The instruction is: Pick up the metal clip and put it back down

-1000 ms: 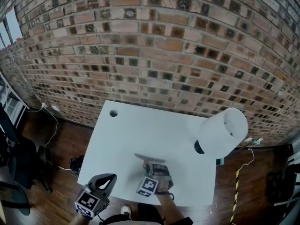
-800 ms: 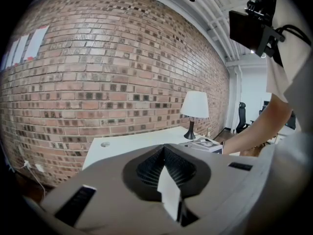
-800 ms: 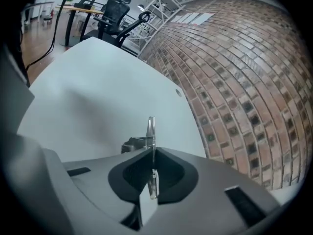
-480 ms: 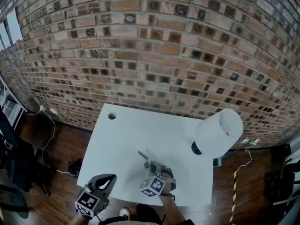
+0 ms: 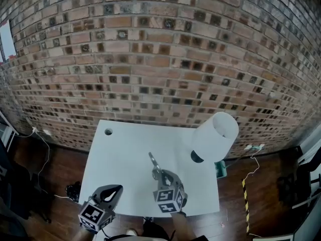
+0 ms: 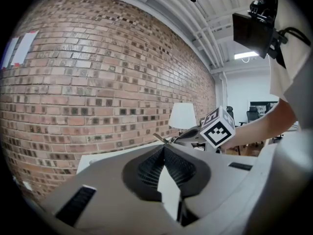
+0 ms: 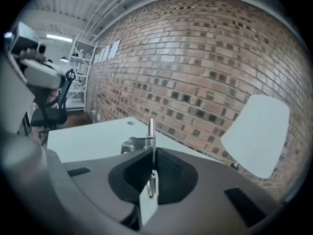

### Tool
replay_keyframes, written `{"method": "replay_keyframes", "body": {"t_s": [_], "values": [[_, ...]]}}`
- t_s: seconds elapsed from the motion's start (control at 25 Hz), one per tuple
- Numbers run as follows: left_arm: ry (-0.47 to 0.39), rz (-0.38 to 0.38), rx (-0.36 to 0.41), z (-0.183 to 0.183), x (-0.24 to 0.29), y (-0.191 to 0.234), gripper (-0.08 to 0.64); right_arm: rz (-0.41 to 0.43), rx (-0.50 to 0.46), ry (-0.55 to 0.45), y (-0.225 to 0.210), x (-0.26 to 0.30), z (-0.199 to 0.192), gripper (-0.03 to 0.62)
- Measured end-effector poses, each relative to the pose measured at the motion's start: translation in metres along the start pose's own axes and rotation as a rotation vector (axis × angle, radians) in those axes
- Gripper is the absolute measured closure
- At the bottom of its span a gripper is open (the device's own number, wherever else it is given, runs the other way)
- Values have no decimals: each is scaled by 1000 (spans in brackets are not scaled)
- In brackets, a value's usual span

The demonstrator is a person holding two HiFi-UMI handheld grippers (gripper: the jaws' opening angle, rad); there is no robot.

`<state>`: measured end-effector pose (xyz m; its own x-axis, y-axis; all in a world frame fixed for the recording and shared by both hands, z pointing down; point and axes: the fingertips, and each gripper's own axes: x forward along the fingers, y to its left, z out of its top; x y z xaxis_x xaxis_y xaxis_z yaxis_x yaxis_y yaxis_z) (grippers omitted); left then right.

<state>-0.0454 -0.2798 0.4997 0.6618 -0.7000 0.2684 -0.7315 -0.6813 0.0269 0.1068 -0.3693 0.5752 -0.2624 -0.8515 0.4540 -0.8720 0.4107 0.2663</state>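
The metal clip [image 5: 153, 163] is a slim silver clip, now off the white table [image 5: 125, 154]. My right gripper [image 5: 159, 174] is shut on its near end; its jaws have just been closing with the clip between them. In the right gripper view the clip [image 7: 150, 130] stands on edge and sticks out past the right gripper [image 7: 152, 153]. My left gripper [image 5: 113, 191] hovers at the table's near left corner with nothing in it. In the left gripper view its pads meet at the left gripper [image 6: 164, 149] tip, and the clip [image 6: 161, 138] shows beyond.
A white lamp shade [image 5: 213, 137] leans over the table's far right corner. A cable hole [image 5: 108, 132] is at the far left corner. A brick wall [image 5: 160, 59] stands close behind. A green thing [image 5: 219, 168] and cables lie on the wooden floor at right.
The clip lay flat on the table under the right gripper; the gripper closed on it, rolled and rose, so the clip now hangs in the air. The left gripper rose slightly.
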Motion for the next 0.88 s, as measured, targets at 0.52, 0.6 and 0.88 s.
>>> {"method": "replay_keyframes", "body": {"t_s": [0.52,0.6,0.88], "values": [[-178,10,105,64,-84,-17,552,-66,332,-297,2,-165,74,600],[-213,28,108,68,-94,-20,552,-68,364,-329,1,-189,80,600],[-243,88,171,77,-99,-40,552,-47,460,-434,-16,-236,84,600]]}}
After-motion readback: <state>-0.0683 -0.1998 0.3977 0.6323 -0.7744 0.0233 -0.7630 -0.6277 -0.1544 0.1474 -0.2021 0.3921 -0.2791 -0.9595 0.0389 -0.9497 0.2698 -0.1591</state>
